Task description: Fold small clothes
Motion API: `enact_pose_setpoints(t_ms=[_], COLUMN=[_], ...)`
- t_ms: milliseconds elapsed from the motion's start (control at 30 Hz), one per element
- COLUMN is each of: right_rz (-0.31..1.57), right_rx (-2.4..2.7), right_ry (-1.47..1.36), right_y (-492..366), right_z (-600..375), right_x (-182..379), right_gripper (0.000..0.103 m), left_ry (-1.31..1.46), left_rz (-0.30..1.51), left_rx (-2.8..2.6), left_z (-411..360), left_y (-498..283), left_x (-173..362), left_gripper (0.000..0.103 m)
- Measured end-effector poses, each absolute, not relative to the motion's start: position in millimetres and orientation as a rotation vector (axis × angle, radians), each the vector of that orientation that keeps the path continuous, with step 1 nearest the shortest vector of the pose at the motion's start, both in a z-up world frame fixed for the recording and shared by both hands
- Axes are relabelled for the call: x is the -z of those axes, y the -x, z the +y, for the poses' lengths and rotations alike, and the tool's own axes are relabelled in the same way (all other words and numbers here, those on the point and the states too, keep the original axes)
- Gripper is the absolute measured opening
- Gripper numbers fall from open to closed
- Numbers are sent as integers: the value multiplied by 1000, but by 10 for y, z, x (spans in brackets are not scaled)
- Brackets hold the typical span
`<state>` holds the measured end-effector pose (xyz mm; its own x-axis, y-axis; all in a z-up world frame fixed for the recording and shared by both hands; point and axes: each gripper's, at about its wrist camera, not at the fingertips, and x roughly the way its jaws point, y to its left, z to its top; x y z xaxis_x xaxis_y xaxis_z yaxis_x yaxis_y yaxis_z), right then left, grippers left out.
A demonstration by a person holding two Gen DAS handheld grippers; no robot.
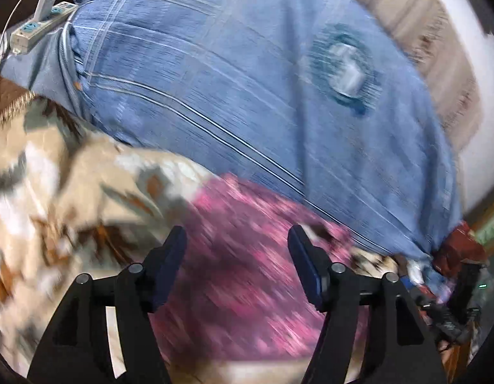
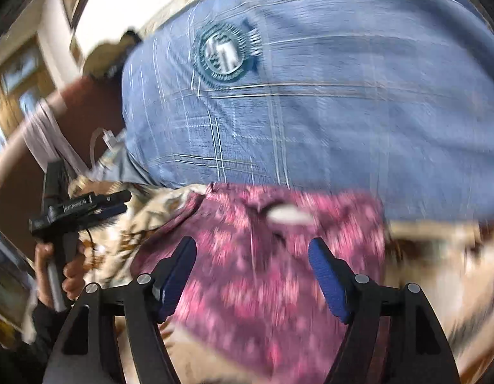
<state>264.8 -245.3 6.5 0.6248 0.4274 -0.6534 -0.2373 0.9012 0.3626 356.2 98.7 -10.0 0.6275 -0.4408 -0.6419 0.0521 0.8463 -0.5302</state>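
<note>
Across the back of both views runs a big blue cloth with pale crossing stripes (image 1: pixel 247 102), a round teal emblem (image 1: pixel 342 67) printed on it, and it fills most of what I see. Below it lies a beige patterned blanket (image 1: pixel 64 172) with brown and grey shapes, smeared by blur, spreading out to the left in my left-hand view and to the right in my right-hand one. On that blanket, its far edge right against the blue cloth, sits the small pink and purple garment (image 2: pixel 262 272), with a pale patch near its upper edge that I can't make out. My right gripper (image 2: pixel 251 275) hangs over the garment with its blue-padded fingers (image 2: pixel 330 284) spread wide, nothing between them. My left gripper (image 1: pixel 237 265) is just the same, fingers well apart over the pink cloth, gripping nothing. Whether either one touches the fabric I can't tell through the blur. Off at the left edge of the right-hand view my left hand (image 2: pixel 67 272) is wrapped around its black handle. Far up in the left-hand view's corner a white power strip (image 1: pixel 39 28) rests on the blue cloth's edge, a white charger (image 1: pixel 47 1) plugged in.
</note>
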Motion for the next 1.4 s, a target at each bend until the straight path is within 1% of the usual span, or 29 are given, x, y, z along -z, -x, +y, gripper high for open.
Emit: enact_pose_setpoints(t_ms=[67, 133, 200, 267, 300, 333, 367, 400, 433, 567, 633, 700, 800, 900, 1000, 1033, 1067, 1100, 1133, 1167, 1267, 1333, 1400], right_rz=[816, 849, 901, 972, 1011, 1054, 1070, 1077, 1064, 876, 811, 808, 842, 920, 1007, 1016, 1008, 983, 947, 905, 860, 875, 879], right_rx=[-360, -335, -324, -283, -261, -251, -256, -249, -224, -224, -179, -141, -118, -119, -77, -65, -52, -46, -47, -67, -129, -169, -132], right_ry=[-327, -420, -510, -556, -552, -550, -542, -524, -520, -587, -620, -661, -693, -676, -649, -628, -598, -567, -545, -536, -573, -568, -546], right_y=[-2296, -2049, -2091, -2190, -2254, -2341, -2369, -2438, -2490, -2652, -2870, -3118, -3590, -4031, -4066, -3993, -3893, -3751, -3578, -3319, -2669, -2227, -2003], right_z=[-2662, -2834, -2917, -2903, -2875, -2814, -2781, -2756, -2781, -3100, -3388, -3626, -3856, -3847, -3750, -3714, -3682, -3641, -3591, -3545, -3475, -3442, -3456], right_x=[72, 353, 602, 874, 998, 1131, 1184, 1183, 1112, 548, 360, 379, 557, 878, 1138, 1106, 1042, 943, 832, 708, 606, 703, 806], right_gripper=[75, 75, 72, 62, 60, 49, 26, 14, 5, 4, 4, 4, 4, 4, 7, 16, 36, 48, 66, 71, 72, 72, 72], left_ry=[520, 519, 467, 403, 386, 376, 362, 357, 358, 367, 408, 431, 441, 436, 458, 468, 482, 496, 512, 525, 487, 437, 433], left_rz=[860, 868, 911, 964, 962, 951, 955, 970, 992, 1054, 1071, 1086, 1096, 1100, 1077, 1048, 1021, 1005, 997, 995, 1021, 1012, 991], left_rx=[359, 364, 323, 336, 333, 327, 321, 319, 320, 277, 293, 301, 300, 299, 314, 295, 264, 235, 200, 174, 97, 42, -23], left_z=[773, 578, 410, 262, 218, 203, 187, 182, 184, 270, 324, 359, 387, 385, 508, 616, 747, 854, 976, 1069, 1230, 1291, 1366], left_y=[-3343, -3234, -3187, -3232, -3247, -3244, -3267, -3290, -3316, -3339, -3367, -3378, -3398, -3404, -3383, -3368, -3344, -3335, -3331, -3320, -3303, -3201, -3049], left_x=[214, 390, 591, 724, 771, 795, 835, 873, 927, 1012, 1055, 1099, 1158, 1150, 1007, 931, 870, 834, 811, 808, 844, 868, 941], left_gripper=[68, 68, 68, 68, 68, 68, 68, 68, 68, 68, 68, 68, 68, 68, 68, 68, 68, 68, 68, 68, 68, 68, 68])
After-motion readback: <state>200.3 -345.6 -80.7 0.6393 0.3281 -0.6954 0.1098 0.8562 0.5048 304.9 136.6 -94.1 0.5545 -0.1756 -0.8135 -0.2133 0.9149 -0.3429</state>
